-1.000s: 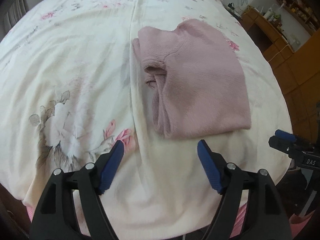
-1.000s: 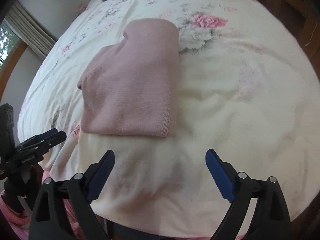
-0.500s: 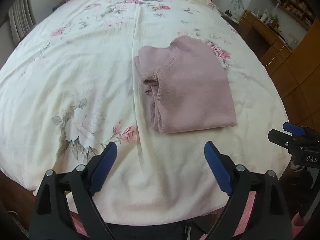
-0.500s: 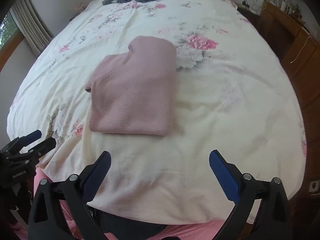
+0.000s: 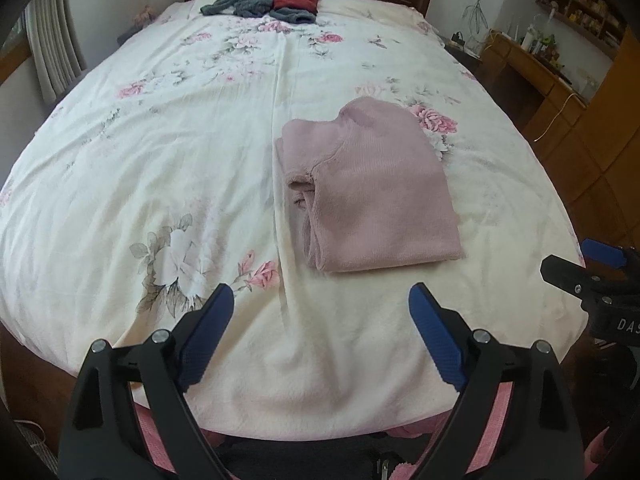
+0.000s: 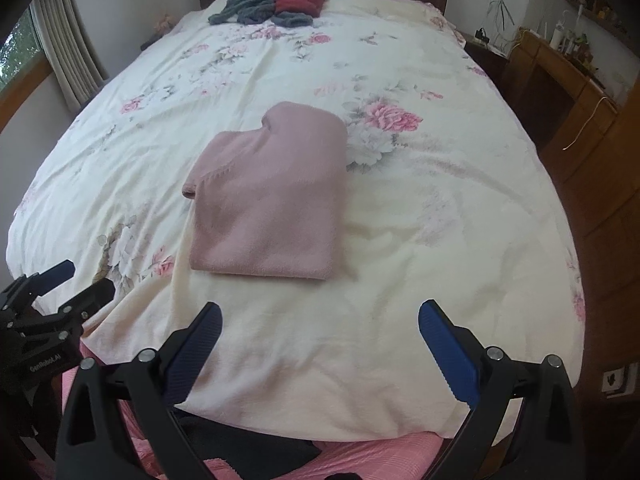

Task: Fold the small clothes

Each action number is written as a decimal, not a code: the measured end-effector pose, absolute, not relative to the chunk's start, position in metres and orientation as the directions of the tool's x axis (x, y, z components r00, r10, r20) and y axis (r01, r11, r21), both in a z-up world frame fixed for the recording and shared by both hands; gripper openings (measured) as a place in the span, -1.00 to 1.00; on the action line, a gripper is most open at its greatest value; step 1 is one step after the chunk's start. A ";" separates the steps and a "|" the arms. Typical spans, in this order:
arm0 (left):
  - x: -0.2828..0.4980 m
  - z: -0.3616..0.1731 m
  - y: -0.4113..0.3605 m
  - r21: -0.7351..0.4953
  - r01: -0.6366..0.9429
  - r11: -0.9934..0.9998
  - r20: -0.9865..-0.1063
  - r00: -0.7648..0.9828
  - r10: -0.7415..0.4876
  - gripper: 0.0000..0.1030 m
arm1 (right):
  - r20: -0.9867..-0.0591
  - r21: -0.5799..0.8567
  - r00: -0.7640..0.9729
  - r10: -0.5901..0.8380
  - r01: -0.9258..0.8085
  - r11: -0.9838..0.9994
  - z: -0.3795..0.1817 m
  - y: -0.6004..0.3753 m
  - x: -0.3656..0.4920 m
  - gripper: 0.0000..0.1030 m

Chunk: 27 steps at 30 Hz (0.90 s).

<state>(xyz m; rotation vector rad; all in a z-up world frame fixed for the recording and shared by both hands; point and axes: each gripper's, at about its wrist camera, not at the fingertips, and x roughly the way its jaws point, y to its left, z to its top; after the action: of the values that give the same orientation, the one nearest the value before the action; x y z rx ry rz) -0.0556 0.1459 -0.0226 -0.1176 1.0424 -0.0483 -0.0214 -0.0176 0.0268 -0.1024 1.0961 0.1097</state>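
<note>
A pink knit sweater (image 5: 368, 192) (image 6: 272, 196) lies folded into a rectangle on the floral bedspread (image 5: 160, 140), near the foot of the bed. My left gripper (image 5: 320, 304) hovers open over the bed's near edge, short of the sweater, with nothing between its blue pads. My right gripper (image 6: 320, 316) is likewise open and empty, held back from the sweater's near hem. Each gripper shows at the side of the other's view: the right gripper (image 5: 592, 268), the left gripper (image 6: 60, 280).
A heap of grey and red clothes (image 5: 264, 0) (image 6: 276, 6) sits at the head of the bed by the dark headboard. Wooden cabinets and a desk (image 5: 560, 88) line the right side. A curtain (image 6: 72, 60) hangs at left. Pink fabric (image 6: 360, 452) shows below the bed edge.
Both grippers have pulled back and risen away from the sweater, so more of the bed and the far clothes heap shows. The sweater has stayed in place.
</note>
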 end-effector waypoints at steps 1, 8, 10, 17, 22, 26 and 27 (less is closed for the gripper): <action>-0.056 -0.021 0.144 -0.117 -0.013 0.993 -0.857 0.507 -0.094 0.72 | -0.889 -0.030 0.456 0.036 -0.137 0.990 0.028 -0.019 -0.022 0.92; -0.059 -0.012 0.136 -0.099 0.000 0.995 -0.846 0.526 -0.085 0.72 | -0.888 -0.043 0.459 0.017 -0.120 0.992 0.028 -0.024 -0.021 0.92; -0.059 -0.011 0.135 -0.091 -0.001 0.996 -0.843 0.532 -0.077 0.72 | -0.892 -0.043 0.452 0.015 -0.118 0.992 0.025 -0.025 -0.020 0.92; -0.059 -0.013 0.128 -0.072 0.005 0.997 -0.847 0.528 -0.064 0.72 | -0.901 -0.036 0.434 0.011 -0.100 0.994 0.016 -0.034 -0.016 0.92; -0.055 -0.021 0.126 -0.071 0.001 0.997 -0.858 0.510 -0.061 0.72 | -0.906 -0.039 0.423 0.004 -0.093 0.995 0.008 -0.037 -0.013 0.92; -0.052 -0.026 0.122 -0.065 -0.001 0.998 -0.862 0.503 -0.055 0.72 | -0.913 -0.036 0.408 0.003 -0.088 0.995 0.002 -0.040 -0.009 0.92; -0.051 -0.027 0.122 -0.063 0.000 0.998 -0.864 0.501 -0.055 0.72 | -0.915 -0.036 0.404 0.002 -0.088 0.995 0.000 -0.040 -0.008 0.92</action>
<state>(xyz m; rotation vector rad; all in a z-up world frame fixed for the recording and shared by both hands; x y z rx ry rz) -0.0508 0.1218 -0.0272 -0.0575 1.0458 -0.0331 -0.0078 -0.0405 0.0000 -0.0829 1.1543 0.0569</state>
